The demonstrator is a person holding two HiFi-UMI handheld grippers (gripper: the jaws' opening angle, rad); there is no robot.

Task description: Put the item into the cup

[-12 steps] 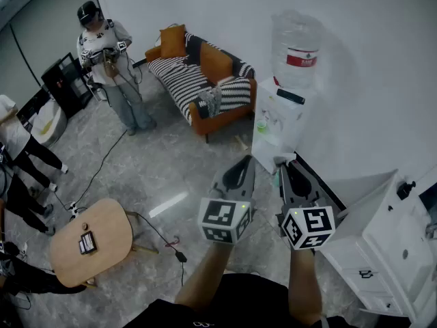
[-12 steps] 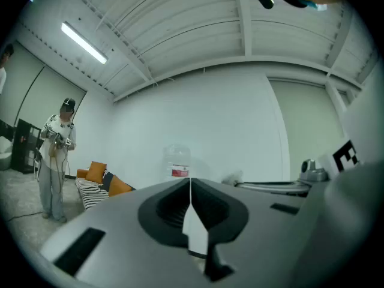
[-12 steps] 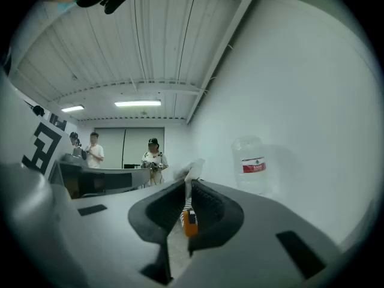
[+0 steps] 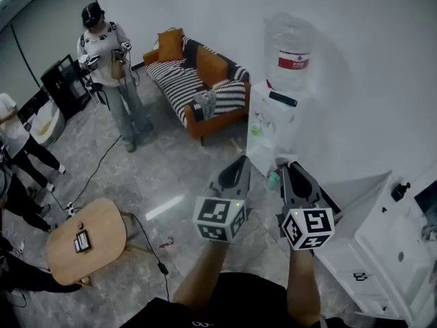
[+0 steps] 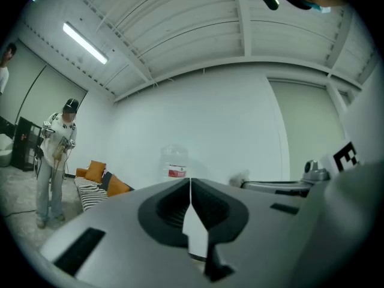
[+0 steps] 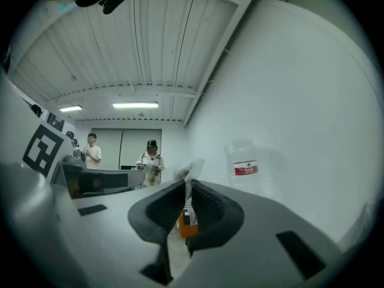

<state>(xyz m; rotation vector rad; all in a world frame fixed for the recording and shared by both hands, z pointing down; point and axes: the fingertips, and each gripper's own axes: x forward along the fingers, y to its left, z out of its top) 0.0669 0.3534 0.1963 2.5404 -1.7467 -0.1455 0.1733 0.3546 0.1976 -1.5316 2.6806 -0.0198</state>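
Observation:
Both grippers are held up in front of a white water dispenser point(image 4: 273, 125) that carries a big clear bottle point(image 4: 292, 50). My right gripper point(image 4: 289, 167) point(image 6: 185, 183) is shut on a thin white packet point(image 6: 192, 168) that sticks up past its tips. My left gripper point(image 4: 238, 162) point(image 5: 190, 182) is beside it, jaws pressed together with nothing between them. A small green thing point(image 4: 257, 128) sits on the dispenser's front, and another green thing point(image 4: 274, 179) shows just left of the right jaws. Whether either is the cup I cannot tell.
An orange and striped sofa point(image 4: 198, 74) stands against the wall left of the dispenser. A white cabinet point(image 4: 386, 241) is close at the right. A round wooden table point(image 4: 85, 241) stands at lower left, with cables on the floor. A person point(image 4: 109, 67) stands further back.
The dispenser and sofa have slid slightly left and closer in view. Both grippers keep their pose and stay shut. The standing person has shifted a little.

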